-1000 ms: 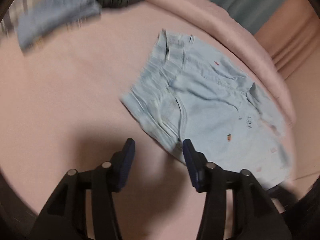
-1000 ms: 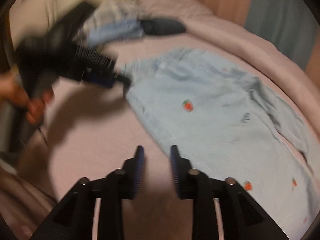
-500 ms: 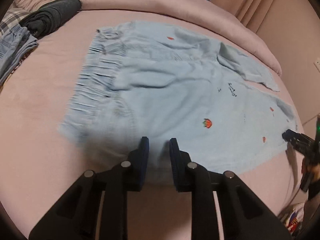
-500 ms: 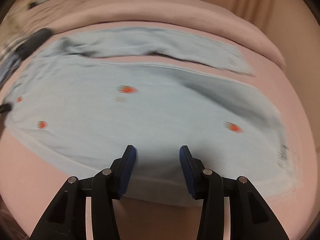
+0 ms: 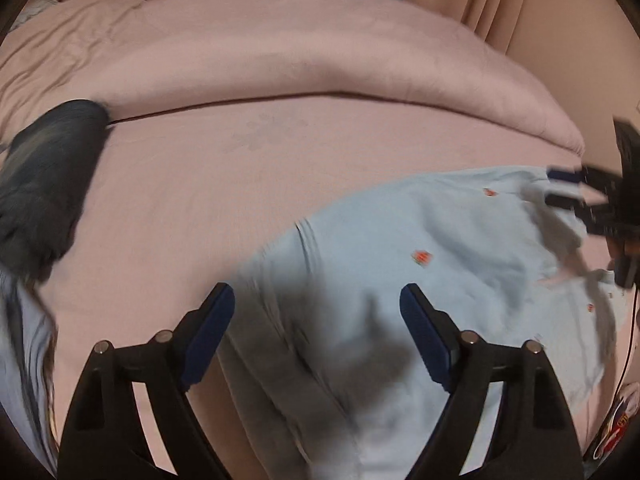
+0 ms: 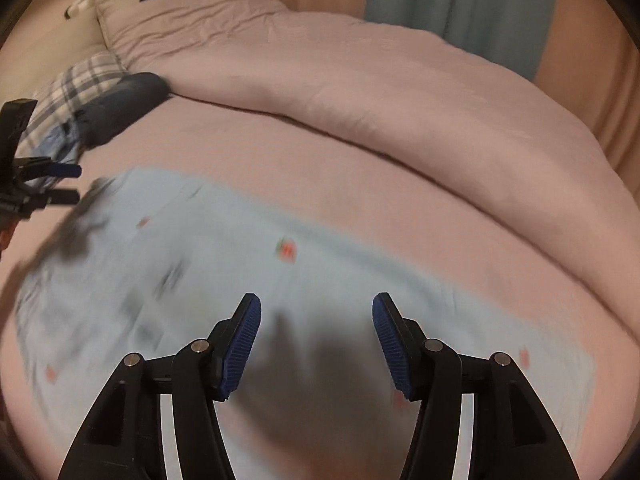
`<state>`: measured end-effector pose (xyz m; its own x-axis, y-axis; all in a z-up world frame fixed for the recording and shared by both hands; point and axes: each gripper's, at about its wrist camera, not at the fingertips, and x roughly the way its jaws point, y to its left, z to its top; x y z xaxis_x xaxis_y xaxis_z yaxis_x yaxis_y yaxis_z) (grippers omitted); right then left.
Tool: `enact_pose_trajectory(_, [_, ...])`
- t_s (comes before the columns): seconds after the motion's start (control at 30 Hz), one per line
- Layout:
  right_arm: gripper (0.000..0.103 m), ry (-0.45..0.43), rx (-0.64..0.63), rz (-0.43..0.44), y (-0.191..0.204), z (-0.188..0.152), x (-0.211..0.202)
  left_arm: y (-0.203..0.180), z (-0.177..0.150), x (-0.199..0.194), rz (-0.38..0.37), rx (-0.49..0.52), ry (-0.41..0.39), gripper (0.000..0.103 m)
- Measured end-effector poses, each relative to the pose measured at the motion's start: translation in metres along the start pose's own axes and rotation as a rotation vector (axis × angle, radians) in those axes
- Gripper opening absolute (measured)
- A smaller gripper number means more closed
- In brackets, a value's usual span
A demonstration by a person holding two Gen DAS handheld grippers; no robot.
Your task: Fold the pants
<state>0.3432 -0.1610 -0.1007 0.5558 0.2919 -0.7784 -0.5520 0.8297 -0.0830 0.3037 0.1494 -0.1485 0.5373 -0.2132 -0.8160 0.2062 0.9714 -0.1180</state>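
Note:
Light blue pants [image 5: 460, 280] with small red strawberry prints lie spread on the pink bed; they also show in the right wrist view [image 6: 248, 280], blurred by motion. My left gripper [image 5: 316, 312] is open and hovers just over the waistband end. My right gripper [image 6: 316, 328] is open over the leg part, casting a shadow on the cloth. Each gripper shows at the edge of the other's view: the right one [image 5: 568, 192] at the far right, the left one [image 6: 60, 184] at the far left, both open.
A rolled pink duvet [image 5: 320, 60] runs across the back of the bed. A dark folded garment [image 5: 44, 184] and blue jeans [image 6: 60, 144] lie at the left with a plaid pillow [image 6: 80, 80]. Curtains [image 6: 460, 4] hang behind.
Both grippers have opened wide from a narrower gap. The pants have shifted and now lie lower and closer under both grippers; both cameras are tilted further up toward the duvet.

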Motion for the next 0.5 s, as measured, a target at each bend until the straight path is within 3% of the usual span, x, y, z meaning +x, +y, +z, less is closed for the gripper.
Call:
enact_pose_trajectory(0.03, [0.059, 0.003, -0.021, 0.011, 0.004, 0.011, 0.009, 0.005, 0.006, 0.011, -0.019, 0.007, 0.024, 0.078])
enact_pose_trajectory(0.13, [0.059, 0.047, -0.08, 0.068, 0.014, 0.033, 0.039, 0.013, 0.009, 0.035, -0.05, 0.049, 0.131, 0.058])
enact_pose_trajectory(0.23, [0.059, 0.182, -0.197, 0.074, 0.035, 0.032, 0.076, 0.013, 0.011, 0.046, -0.049, 0.099, 0.163, 0.051])
enact_pose_trajectory(0.27, [0.056, 0.22, -0.224, 0.08, 0.04, 0.031, 0.085, 0.015, 0.013, 0.046, -0.059, 0.104, 0.165, 0.043])
enact_pose_trajectory(0.3, [0.05, 0.231, -0.241, 0.083, 0.045, 0.031, 0.089, 0.017, 0.013, 0.046, -0.062, 0.111, 0.167, 0.032])
enact_pose_trajectory(0.33, [0.023, 0.218, -0.259, 0.104, 0.053, 0.031, 0.087, 0.018, 0.013, 0.045, -0.075, 0.109, 0.165, 0.029])
enact_pose_trajectory(0.37, [0.005, 0.204, -0.28, 0.107, 0.061, 0.032, 0.084, 0.019, 0.013, 0.042, -0.082, 0.108, 0.155, 0.012])
enact_pose_trajectory(0.43, [0.004, 0.195, -0.381, 0.031, 0.083, 0.03, 0.08, 0.021, 0.017, 0.04, -0.064, 0.109, 0.138, 0.006])
enact_pose_trajectory(0.5, [0.003, 0.168, -0.368, -0.02, 0.085, 0.038, 0.077, 0.018, 0.017, 0.034, -0.007, 0.131, 0.094, 0.004])
